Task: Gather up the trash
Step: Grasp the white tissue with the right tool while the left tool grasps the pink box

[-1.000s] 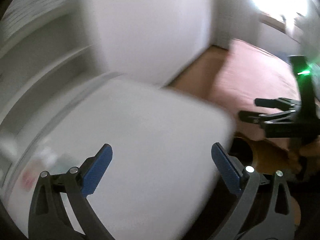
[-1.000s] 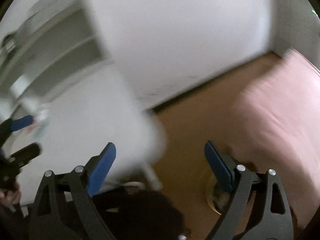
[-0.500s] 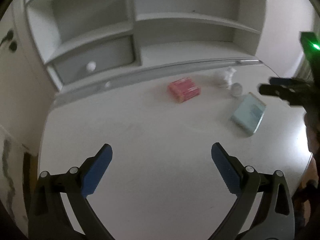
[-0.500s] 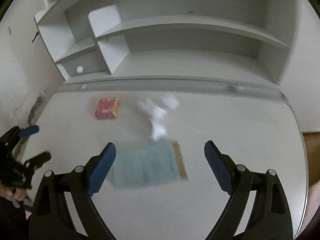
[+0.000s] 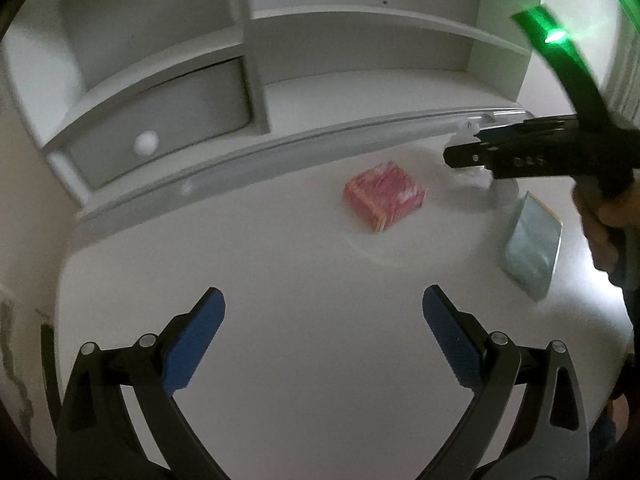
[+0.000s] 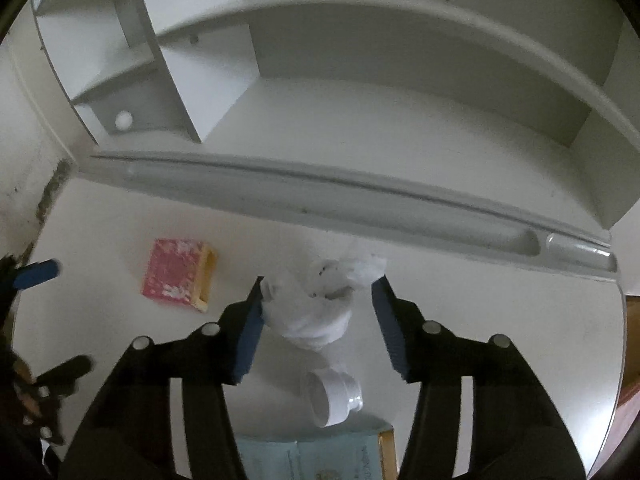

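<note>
A crumpled white paper wad lies on the white desk near its back rail. My right gripper straddles the wad and its jaws are closing. The left pad touches the paper, while a gap shows at the right pad. In the left wrist view the right gripper hides most of the wad. My left gripper hangs open over bare desk, with nothing between its fingers. It also shows at the left edge of the right wrist view, left gripper.
A red box lies mid-desk, left of the wad. A small white cap and a pale blue booklet lie nearer the front. White shelves with a drawer rise behind the desk's back rail.
Both views swung from the floor and wall onto the desk. The right gripper then moved forward over the paper wad and its jaws narrowed around it. The left gripper stayed open.
</note>
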A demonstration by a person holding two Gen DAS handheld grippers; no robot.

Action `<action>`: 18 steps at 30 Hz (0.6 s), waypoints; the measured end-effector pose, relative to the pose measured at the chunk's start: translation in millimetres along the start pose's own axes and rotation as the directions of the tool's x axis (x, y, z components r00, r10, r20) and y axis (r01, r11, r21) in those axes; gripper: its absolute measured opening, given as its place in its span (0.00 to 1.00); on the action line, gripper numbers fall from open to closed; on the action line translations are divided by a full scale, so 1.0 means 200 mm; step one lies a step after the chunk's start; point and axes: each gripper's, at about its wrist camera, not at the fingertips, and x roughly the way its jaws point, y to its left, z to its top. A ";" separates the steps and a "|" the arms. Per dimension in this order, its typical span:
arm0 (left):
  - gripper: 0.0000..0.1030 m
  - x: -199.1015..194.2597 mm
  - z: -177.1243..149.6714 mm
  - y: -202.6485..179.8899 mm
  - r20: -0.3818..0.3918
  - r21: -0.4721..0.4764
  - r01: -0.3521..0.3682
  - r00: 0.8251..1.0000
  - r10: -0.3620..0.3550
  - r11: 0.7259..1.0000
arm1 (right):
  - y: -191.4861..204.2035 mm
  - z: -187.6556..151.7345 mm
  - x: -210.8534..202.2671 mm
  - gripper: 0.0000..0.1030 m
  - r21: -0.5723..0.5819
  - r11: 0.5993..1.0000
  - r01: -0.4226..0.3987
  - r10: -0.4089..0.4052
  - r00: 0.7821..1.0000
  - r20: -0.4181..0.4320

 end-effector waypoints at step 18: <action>0.84 0.31 0.26 -0.15 -0.018 0.083 0.041 0.999 -0.039 0.996 | -0.21 -0.24 -0.47 0.39 0.061 0.998 -0.018 0.010 0.992 0.122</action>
